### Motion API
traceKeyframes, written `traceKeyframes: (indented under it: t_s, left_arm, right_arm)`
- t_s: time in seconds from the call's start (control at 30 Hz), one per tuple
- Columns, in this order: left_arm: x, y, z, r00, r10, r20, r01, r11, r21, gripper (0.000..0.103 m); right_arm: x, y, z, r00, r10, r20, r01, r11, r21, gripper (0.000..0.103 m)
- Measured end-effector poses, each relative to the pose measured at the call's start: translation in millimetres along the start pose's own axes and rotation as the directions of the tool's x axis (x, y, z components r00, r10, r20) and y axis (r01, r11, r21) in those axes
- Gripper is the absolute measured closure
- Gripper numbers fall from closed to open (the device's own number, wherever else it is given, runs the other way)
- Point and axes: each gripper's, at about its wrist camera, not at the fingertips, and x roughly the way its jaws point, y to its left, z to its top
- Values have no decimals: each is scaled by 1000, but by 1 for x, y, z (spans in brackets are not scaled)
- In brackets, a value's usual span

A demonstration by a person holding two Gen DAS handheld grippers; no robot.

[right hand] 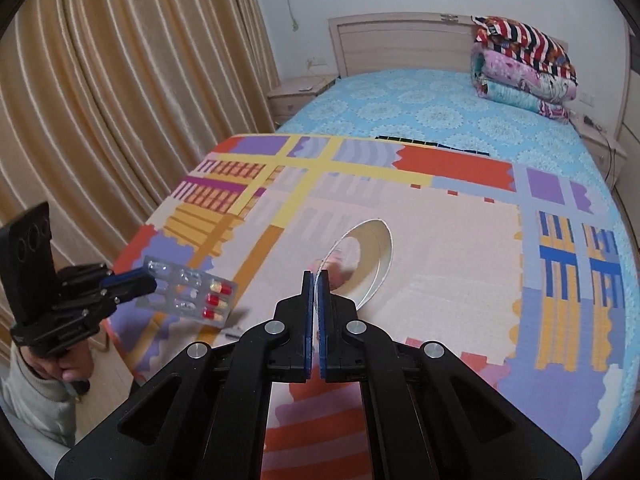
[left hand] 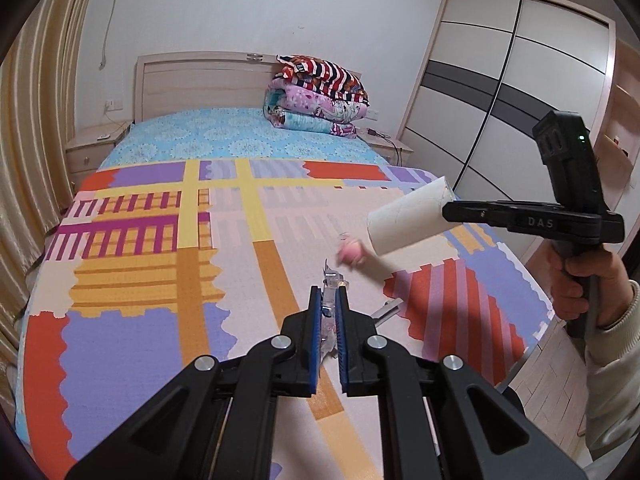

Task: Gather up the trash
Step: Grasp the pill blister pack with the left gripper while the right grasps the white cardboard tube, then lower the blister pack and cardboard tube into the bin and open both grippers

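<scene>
In the left wrist view, the left gripper [left hand: 329,308] pinches a clear, silvery blister pack [left hand: 331,280] edge-on between its blue pads, above the patchwork foam mat [left hand: 160,240] on the bed; to the right, the right gripper [left hand: 448,210] clamps the rim of a white cardboard tube [left hand: 408,222]. A blurred pink lump [left hand: 351,254] lies on the mat. In the right wrist view, the right gripper [right hand: 319,280] nips the tube's [right hand: 372,256] thin wall, its open end facing the camera; the pack [right hand: 192,290], holding red-and-yellow capsules, hangs from the left gripper [right hand: 138,282].
</scene>
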Motion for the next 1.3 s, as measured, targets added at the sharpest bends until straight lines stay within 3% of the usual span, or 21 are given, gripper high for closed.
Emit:
traceKeyframes:
  t_s: [0.4,0.7,0.93,1.3]
  left_arm:
    - [-39,-25,5,998,-4,55,1,999,51,96]
    - [-71,-62,-19,996,-56,64,47,991,126,96]
    - [-80,-82,-50,994,-107,22,102,983,153,96]
    - [-55,-98,-105,978,-165,-128,183,973,144,96]
  right_arm:
    - [-45,12,-15,999,-25,40,27,999,-35,100]
    - [-82,35,-58,998,-32,47,37,995,-96,100]
    - [-102,47,-98,1000,-22,22,25,993,-117,100]
    - [-100,66,-168,995,35,-91,-46,992,-121,100]
